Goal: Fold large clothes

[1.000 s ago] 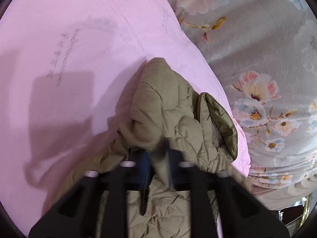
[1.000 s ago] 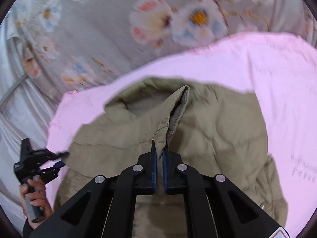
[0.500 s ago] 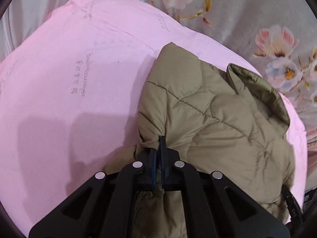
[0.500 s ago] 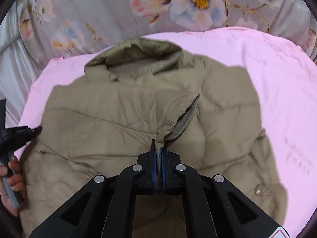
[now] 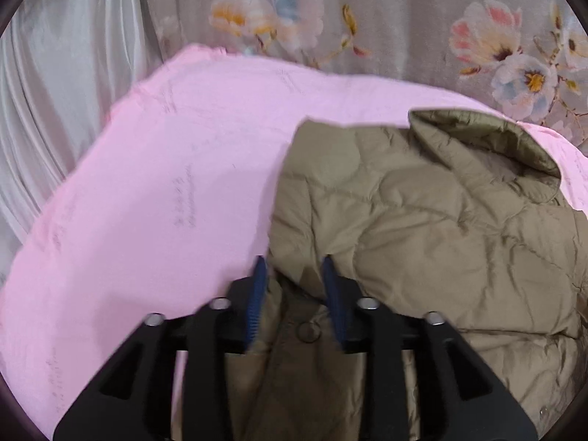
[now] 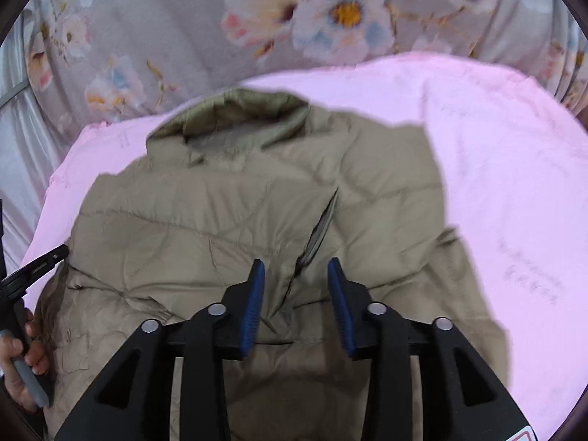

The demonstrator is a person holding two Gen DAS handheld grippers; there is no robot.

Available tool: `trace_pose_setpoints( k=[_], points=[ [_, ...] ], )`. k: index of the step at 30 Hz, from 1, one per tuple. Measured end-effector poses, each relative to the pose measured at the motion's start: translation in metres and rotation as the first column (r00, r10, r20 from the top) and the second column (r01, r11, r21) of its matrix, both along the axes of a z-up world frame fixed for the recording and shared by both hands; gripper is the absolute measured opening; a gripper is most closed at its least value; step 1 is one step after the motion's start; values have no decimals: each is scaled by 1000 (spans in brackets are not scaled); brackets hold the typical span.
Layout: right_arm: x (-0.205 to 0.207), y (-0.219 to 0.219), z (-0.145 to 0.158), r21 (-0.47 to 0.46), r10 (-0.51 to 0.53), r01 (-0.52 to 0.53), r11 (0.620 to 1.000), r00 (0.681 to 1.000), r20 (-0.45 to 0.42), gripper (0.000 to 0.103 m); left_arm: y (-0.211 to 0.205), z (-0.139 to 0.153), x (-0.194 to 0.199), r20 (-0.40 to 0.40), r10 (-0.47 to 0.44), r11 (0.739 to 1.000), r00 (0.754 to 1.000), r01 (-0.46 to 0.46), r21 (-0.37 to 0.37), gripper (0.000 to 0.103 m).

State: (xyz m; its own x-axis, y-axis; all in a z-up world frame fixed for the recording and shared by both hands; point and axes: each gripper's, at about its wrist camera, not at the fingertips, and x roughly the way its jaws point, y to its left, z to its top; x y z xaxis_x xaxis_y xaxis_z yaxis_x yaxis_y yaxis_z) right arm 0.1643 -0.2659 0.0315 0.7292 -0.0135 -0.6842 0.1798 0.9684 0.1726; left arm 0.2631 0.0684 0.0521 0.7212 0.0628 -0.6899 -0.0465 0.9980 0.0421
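Item: 1 olive quilted jacket [image 6: 228, 228], large, with hood [image 6: 235, 117] at the far end. It lay spread, front uppermost, on a pink sheet [image 6: 514, 169]; its front opening [image 6: 319, 231] gaped slightly near the middle, and 1 snap button [image 5: 308, 332] showed at the near hem in the left wrist view.

Left gripper [image 5: 294, 268]: jaws opening, partly apart, over the jacket's left edge, a fold of fabric lying between the blue pads [image 5: 257, 294] without being pinched.

Right gripper [image 6: 296, 268]: jaws opening, partly apart, above the front opening, nothing clamped.

Person's left hand [image 6: 22, 364]: on the gripper handle at the jacket's edge.

Surround: grey floral bedcover [image 6: 183, 29] beneath and beyond the pink sheet; pale curtain [image 5: 55, 92].
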Motion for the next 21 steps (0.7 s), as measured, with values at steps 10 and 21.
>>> trace_pose_setpoints(
  k=[10, 21],
  points=[
    [62, 50, 33, -85, 131, -127, 988, 991, 35, 37, -93, 47, 32, 98, -141, 989, 985, 135, 62, 54],
    [70, 53, -28, -65, 131, -133, 989, 991, -35, 37, -97, -42, 48, -7, -119, 992, 993, 120, 47, 60]
  ],
)
